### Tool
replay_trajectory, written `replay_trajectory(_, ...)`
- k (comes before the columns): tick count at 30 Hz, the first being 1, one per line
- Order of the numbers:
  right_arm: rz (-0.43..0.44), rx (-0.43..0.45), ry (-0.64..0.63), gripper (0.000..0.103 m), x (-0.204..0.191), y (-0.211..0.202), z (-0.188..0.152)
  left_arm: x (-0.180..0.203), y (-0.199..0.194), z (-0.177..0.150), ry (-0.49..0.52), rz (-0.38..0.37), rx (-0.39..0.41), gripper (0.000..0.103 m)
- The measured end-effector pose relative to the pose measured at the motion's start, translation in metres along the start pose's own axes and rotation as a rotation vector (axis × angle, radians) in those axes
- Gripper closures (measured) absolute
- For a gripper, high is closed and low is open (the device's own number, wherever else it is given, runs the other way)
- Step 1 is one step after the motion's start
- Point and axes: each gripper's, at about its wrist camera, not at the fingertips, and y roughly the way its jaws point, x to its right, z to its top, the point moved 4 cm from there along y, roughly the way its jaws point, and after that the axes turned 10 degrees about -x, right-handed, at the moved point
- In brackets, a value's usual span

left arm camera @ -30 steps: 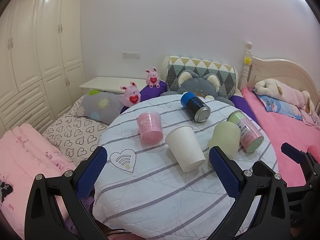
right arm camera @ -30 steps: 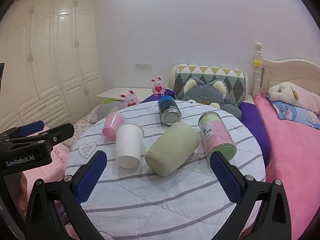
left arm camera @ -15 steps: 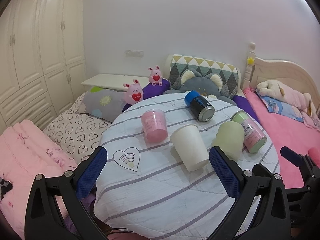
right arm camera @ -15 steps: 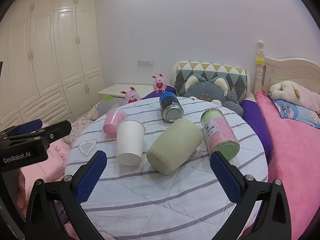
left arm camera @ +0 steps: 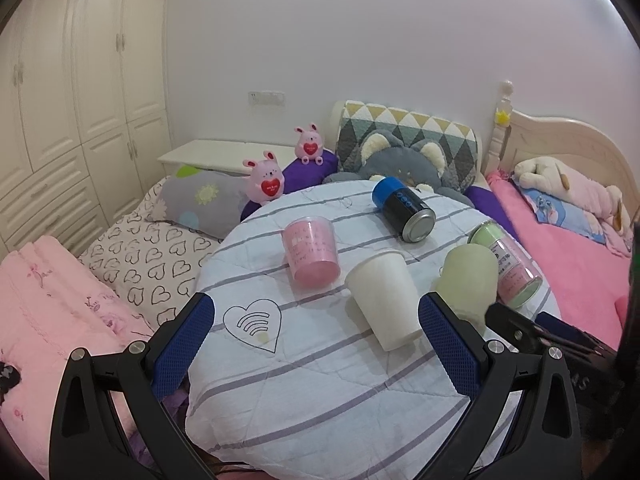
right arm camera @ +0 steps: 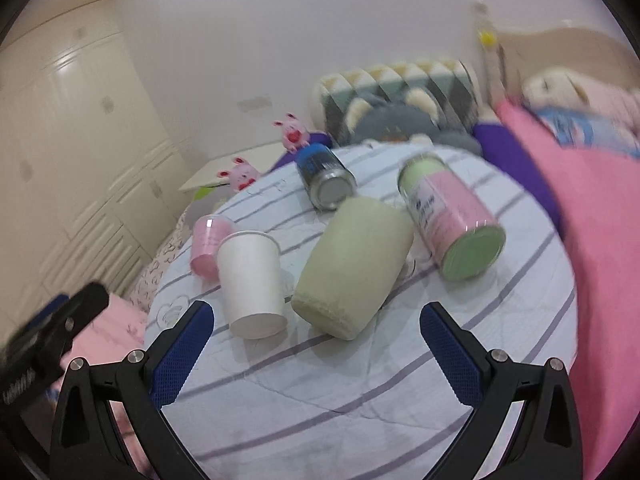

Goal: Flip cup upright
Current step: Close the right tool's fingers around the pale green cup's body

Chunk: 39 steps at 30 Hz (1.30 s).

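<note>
Bedroom clutter rings a round bench [left arm camera: 320, 380] under a striped cloth, with a bed [left arm camera: 568, 248] to its right. On the bench lie a pink cup [left arm camera: 310, 254], white cup [right arm camera: 252, 280], green cup [right arm camera: 352, 264], a dark can [left arm camera: 404, 210] and a pink-and-green tin [right arm camera: 452, 220], all on their sides. Left gripper [left arm camera: 316, 354] and right gripper [right arm camera: 316, 354] are spread wide, holding nothing. The right view is blurred; the left gripper's pad hides part of the green cup.
</note>
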Motion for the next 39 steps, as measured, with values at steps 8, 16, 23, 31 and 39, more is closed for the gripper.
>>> replay_trajectory(8, -0.055, -0.072, 0.143, 0.000, 0.006, 0.043, 0.018, 0.003, 0.018, 0.007, 0.025, -0.019, -0.025, 0.000)
replay_trajectory(16, -0.048, -0.149, 0.195, 0.000, 0.020, 0.075, 0.029, 0.004, 0.034, 0.012, 0.029, -0.020, -0.051, 0.000)
replay_trajectory(23, 0.018, -0.195, 0.154, 0.008, 0.023, 0.091, 0.023, 0.008, 0.039, 0.010, 0.044, -0.013, -0.063, 0.000)
replay_trajectory(31, 0.037, -0.201, 0.107, 0.019, 0.028, 0.082, 0.022, 0.017, 0.037, 0.004, 0.062, -0.020, -0.075, 0.000)
replay_trajectory(39, 0.030, -0.247, -0.047, 0.020, 0.023, 0.059, 0.018, 0.025, 0.029, -0.001, 0.051, -0.031, -0.081, 0.000)
